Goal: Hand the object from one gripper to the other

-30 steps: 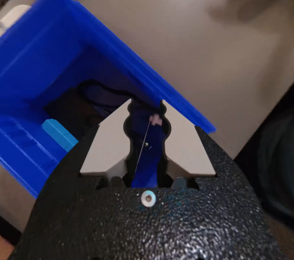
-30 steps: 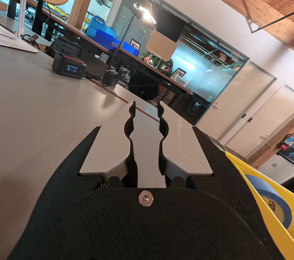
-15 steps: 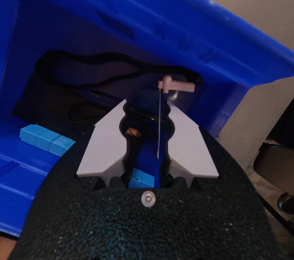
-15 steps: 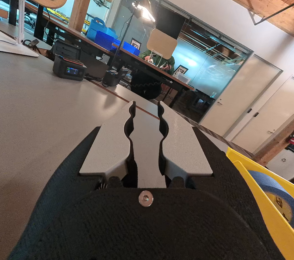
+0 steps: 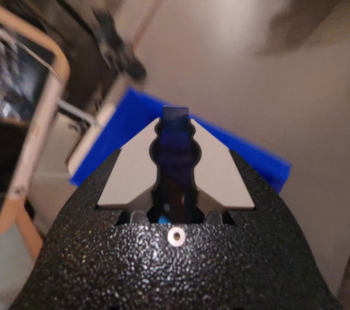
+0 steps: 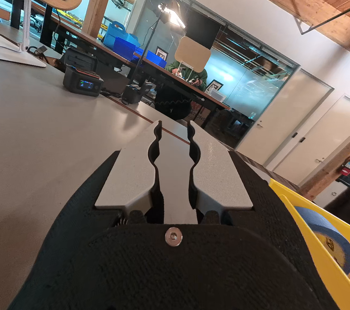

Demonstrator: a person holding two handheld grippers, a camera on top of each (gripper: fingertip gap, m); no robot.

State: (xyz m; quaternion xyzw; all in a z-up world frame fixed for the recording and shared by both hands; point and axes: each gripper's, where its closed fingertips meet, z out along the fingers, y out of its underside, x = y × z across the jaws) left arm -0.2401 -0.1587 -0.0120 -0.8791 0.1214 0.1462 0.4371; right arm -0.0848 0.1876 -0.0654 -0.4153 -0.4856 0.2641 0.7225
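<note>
Left claw (image 5: pixel 175 120) seemingly grips blue block (image 5: pixel 175 117).

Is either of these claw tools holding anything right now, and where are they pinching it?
The left gripper pinches a dark blue block near its end, at the jaw tips. The right gripper is open and empty.

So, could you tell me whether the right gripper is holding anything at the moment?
No, the right gripper is open, with only bare grey table showing between its fingers.
</note>
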